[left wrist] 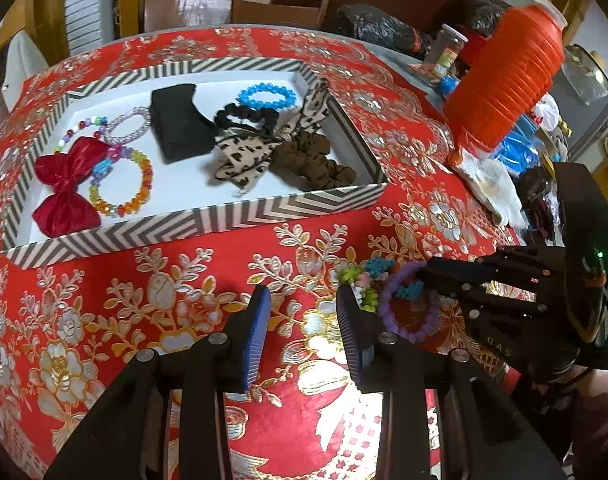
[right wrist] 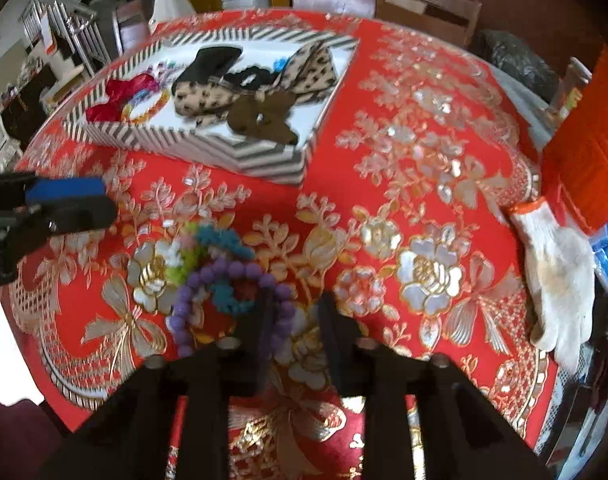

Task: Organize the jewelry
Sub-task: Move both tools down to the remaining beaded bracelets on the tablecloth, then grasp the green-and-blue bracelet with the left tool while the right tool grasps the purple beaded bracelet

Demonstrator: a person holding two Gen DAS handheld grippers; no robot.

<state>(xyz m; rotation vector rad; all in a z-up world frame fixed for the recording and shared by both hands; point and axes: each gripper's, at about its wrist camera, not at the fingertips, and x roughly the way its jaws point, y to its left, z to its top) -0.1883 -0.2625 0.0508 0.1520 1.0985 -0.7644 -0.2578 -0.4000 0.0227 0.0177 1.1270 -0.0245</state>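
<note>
A striped tray [left wrist: 208, 222] [right wrist: 264, 160] holds a red bow [left wrist: 64, 184], beaded bracelets, a blue bracelet [left wrist: 266, 96], a black pouch [left wrist: 180, 124], a leopard scarf [left wrist: 244, 152] and a brown scrunchie [left wrist: 312, 160]. On the red cloth lie a purple bead bracelet [left wrist: 408, 320] [right wrist: 192, 300] and a fuzzy multicolour band [left wrist: 364, 276] [right wrist: 208, 248]. My left gripper [left wrist: 304, 312] is open and empty just left of them. My right gripper [right wrist: 294, 308] [left wrist: 424, 276] is open, its left finger over the purple bracelet's near edge.
An orange lantern [left wrist: 508, 76], a white glove [left wrist: 488, 184] [right wrist: 560, 272], a jar [left wrist: 446, 48] and dark bags crowd the table's right side. Chairs stand behind the table.
</note>
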